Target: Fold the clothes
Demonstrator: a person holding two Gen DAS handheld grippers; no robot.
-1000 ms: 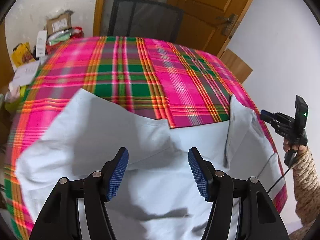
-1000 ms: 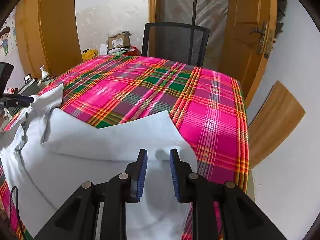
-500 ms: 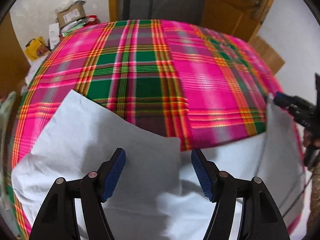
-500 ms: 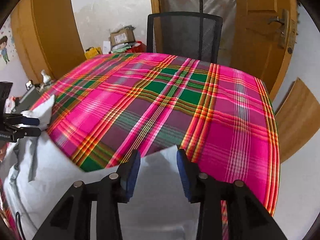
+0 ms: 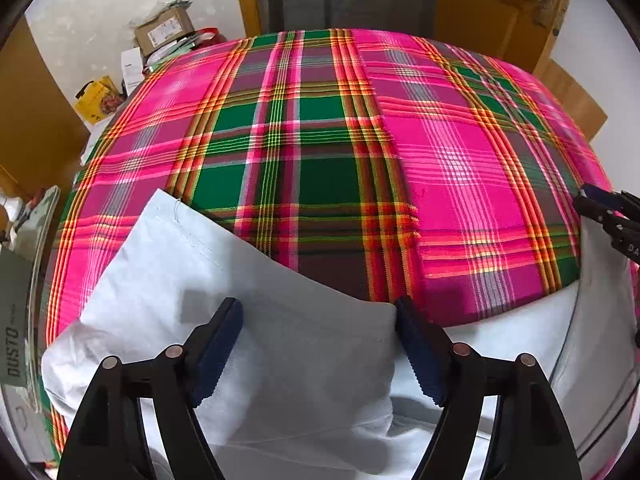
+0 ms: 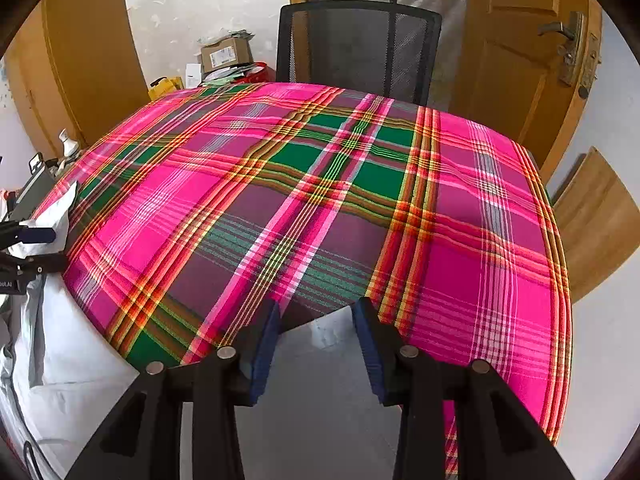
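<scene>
A pale blue garment lies at the near edge of the table on a pink and green plaid cloth. Its left flap is folded inward, with a stitched hem running up to a corner. My left gripper is open just above this flap, fingers either side of its edge. In the right wrist view the garment lies under my right gripper, which is open over the right flap's tip. The left gripper's fingers show at the far left there, and the right gripper shows at the right edge of the left wrist view.
A black mesh chair stands behind the table's far edge. Wooden doors stand beyond it. Cardboard boxes and packets are piled by the wall at far left. A wooden board leans at the right.
Both grippers have moved forward and lower over the garment's flaps. The right gripper has opened wider, from nearly shut. Both flaps now lie flatter.
</scene>
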